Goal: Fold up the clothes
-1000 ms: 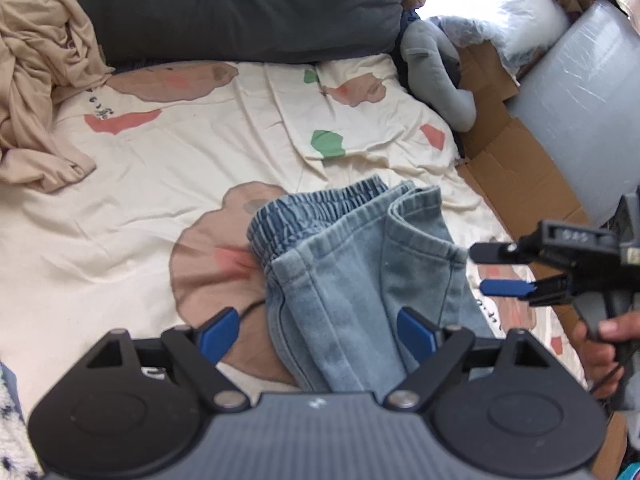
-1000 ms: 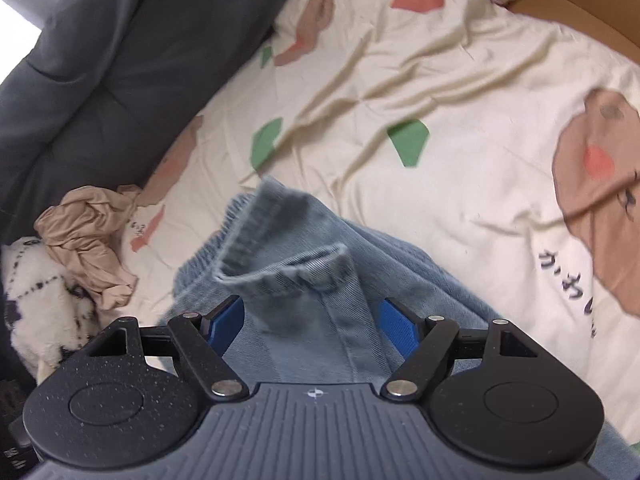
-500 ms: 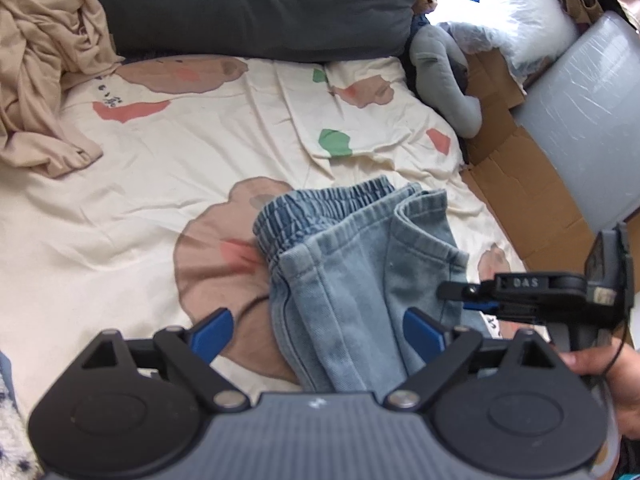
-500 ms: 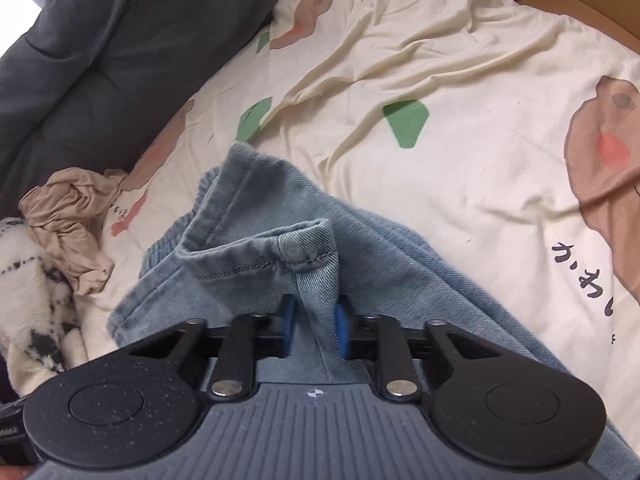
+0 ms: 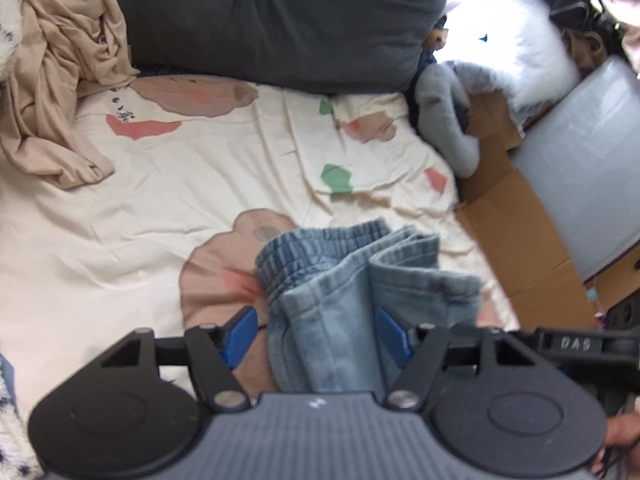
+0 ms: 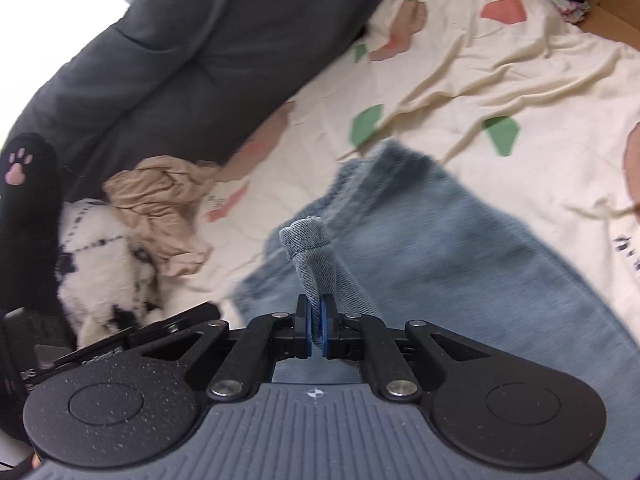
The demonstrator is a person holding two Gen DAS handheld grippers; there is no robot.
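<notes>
1. Since a second ago, my right gripper [image 6: 316,330] has clamped down on a hem of the jeans [image 6: 432,256].
2. Left gripper [image 5: 314,336] still gapes wide, straddling the jeans lying folded on the bedsheet [image 5: 120,216].
3. Judgement: next fold can begin.

Light: we see daylight blowing out the white pillow [image 5: 536,68].
Blur: we find the jeans [image 6: 460,248] smeared.
Edges: fisheye-bent.
</notes>
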